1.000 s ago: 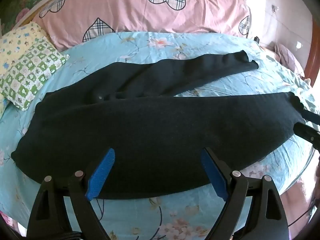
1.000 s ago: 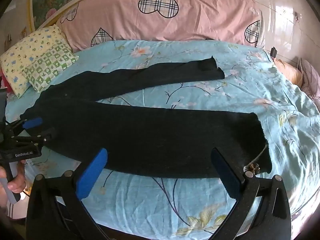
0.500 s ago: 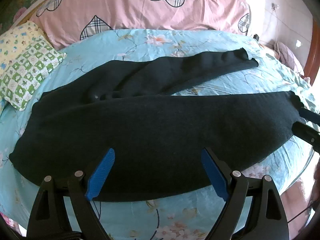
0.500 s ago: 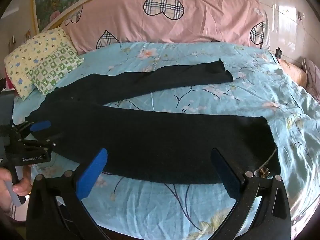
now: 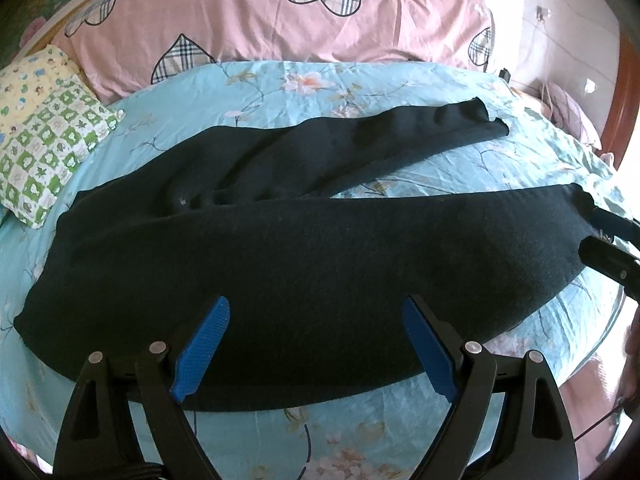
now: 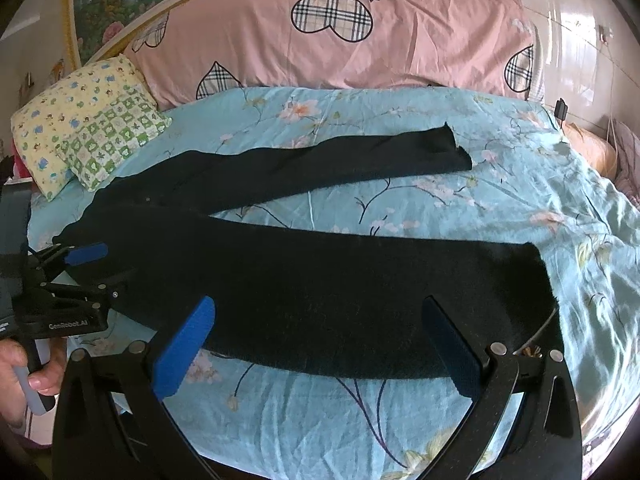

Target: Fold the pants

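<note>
Left wrist view closes in on the pants [image 5: 304, 264]; left gripper [image 5: 316, 344] and right gripper [image 6: 320, 344] jaws stay apart, grasp pending.

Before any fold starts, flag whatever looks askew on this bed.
The black pants lie with their legs splayed in a V: the far leg angles toward the pink pillow instead of lying over the near leg. Nothing else stands out.
</note>
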